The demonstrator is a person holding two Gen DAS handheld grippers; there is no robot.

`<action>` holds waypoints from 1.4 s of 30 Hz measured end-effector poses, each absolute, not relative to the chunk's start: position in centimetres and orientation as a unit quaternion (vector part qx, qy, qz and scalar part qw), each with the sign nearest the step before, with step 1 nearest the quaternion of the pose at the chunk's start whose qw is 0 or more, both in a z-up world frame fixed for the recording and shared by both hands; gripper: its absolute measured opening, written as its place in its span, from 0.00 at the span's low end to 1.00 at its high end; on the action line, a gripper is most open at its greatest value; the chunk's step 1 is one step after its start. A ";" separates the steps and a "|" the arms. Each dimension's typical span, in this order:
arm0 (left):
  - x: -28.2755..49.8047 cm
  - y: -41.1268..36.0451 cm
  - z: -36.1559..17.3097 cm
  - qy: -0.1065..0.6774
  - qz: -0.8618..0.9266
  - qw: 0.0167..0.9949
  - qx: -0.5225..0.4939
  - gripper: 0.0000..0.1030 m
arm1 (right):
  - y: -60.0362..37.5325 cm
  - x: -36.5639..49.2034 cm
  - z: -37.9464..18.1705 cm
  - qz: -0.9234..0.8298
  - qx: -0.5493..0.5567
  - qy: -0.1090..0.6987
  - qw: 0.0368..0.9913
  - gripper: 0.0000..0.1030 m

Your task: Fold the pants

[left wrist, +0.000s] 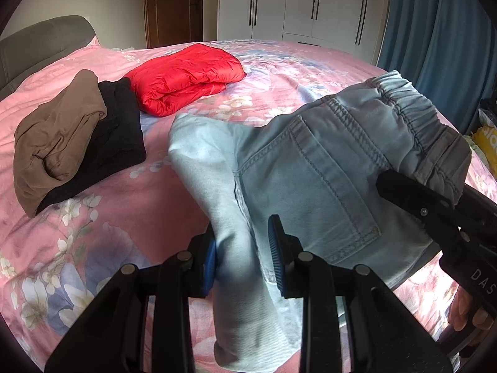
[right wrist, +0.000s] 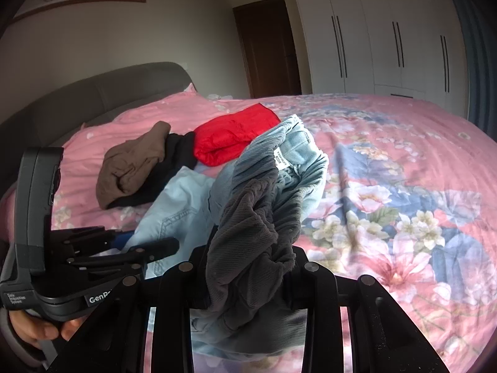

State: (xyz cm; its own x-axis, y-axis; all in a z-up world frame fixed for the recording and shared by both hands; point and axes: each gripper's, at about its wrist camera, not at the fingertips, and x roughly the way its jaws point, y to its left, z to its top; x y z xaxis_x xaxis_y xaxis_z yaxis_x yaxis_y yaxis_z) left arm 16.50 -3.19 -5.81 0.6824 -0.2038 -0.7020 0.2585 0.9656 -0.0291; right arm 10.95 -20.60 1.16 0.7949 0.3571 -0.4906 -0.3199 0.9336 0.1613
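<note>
Light blue denim pants (left wrist: 310, 168) with an elastic waistband are held above a pink floral bed (left wrist: 130, 205). My left gripper (left wrist: 245, 258) is shut on a folded leg edge of the pants near the seat seam. My right gripper (right wrist: 248, 279) is shut on the bunched waistband (right wrist: 257, 217), whose grey inner lining and label face the right wrist camera. In the left wrist view the right gripper (left wrist: 435, 208) grips the waistband at the right. In the right wrist view the left gripper (right wrist: 124, 248) shows at the left, on the pale denim (right wrist: 180, 205).
A brown garment (left wrist: 56, 143) lies on a folded black one (left wrist: 118, 127), with a folded red quilted jacket (left wrist: 186, 77) beside them at the far left of the bed. A grey headboard (left wrist: 40, 43), white wardrobes (left wrist: 310, 3) and blue curtains (left wrist: 441, 37) stand behind.
</note>
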 end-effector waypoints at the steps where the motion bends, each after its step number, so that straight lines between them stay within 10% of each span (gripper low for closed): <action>1: 16.7 -3.2 -5.9 0.379 -0.125 0.916 0.037 0.27 | -20.5 11.2 1.0 0.179 0.036 0.267 0.946 0.33; 42: 18.9 -3.6 -8.4 0.400 -0.100 0.909 0.061 0.28 | -20.5 14.7 -2.2 0.163 0.041 0.326 0.930 0.33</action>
State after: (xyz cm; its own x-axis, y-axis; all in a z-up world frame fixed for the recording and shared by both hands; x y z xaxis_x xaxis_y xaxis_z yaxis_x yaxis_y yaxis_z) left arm 18.93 -3.59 -8.37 0.6593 -0.1327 -0.7400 0.2308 0.9725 0.0313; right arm 14.69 -20.48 -2.21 0.7346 0.3304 -0.5926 -0.2766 0.9434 0.1831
